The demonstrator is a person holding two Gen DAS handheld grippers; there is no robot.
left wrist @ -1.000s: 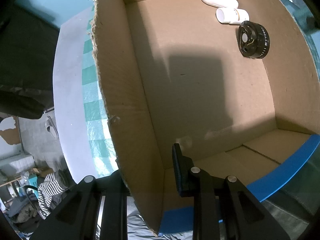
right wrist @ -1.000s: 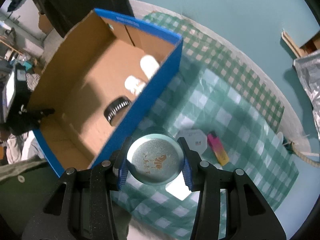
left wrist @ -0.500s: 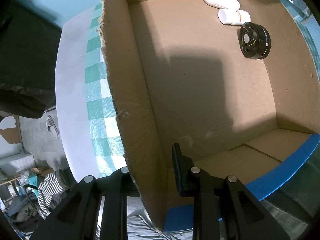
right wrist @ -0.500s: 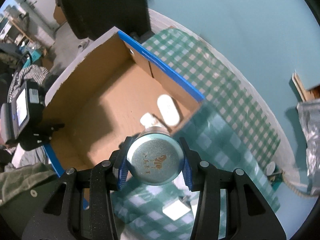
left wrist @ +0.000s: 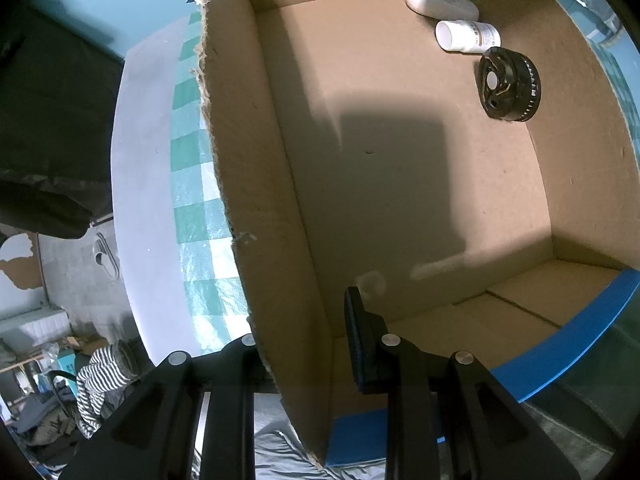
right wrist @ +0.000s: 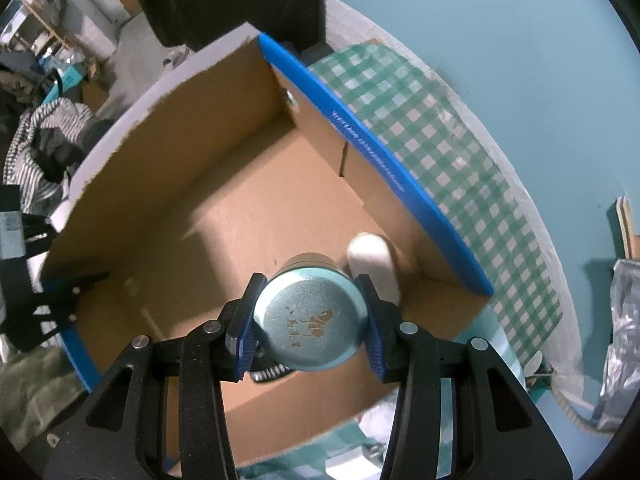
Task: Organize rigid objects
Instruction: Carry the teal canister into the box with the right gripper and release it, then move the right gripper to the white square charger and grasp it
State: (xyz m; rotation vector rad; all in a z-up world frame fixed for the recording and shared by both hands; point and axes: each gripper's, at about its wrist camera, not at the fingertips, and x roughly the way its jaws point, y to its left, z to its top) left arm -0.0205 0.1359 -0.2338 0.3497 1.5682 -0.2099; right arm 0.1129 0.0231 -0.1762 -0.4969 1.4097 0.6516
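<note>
The counter [right wrist: 520, 40] is teal, with a green-and-white checked cloth [right wrist: 440, 128] spread over it. On the cloth sits a large open cardboard box [left wrist: 400, 168] with blue outer faces, the landmark here; its brown floor takes up most of both views.

The left gripper [left wrist: 304, 344] is clamped on the box's ragged-edged side wall near a corner: one finger lies outside the wall and the other, with its dark pad [left wrist: 356, 340], is inside, the wall pinched between them.

The right gripper [right wrist: 310, 320] is held above the box's interior, near its blue-faced long wall, and is closed on a round teal metal tin [right wrist: 311, 320], its blue-ribbed pads pressing the tin's sides. The tin's flat end, printed with a small brown figure and characters, faces the camera.

Inside the box, along the wall opposite the left gripper's, three things lie together in a row. A black ribbed wheel-like disc [left wrist: 509, 85] is nearest the box's middle. A small white pill bottle [left wrist: 466, 36] lies on its side just beyond it. A white oval case [left wrist: 440, 0] sits toward the far corner, just beside the bottle
</note>
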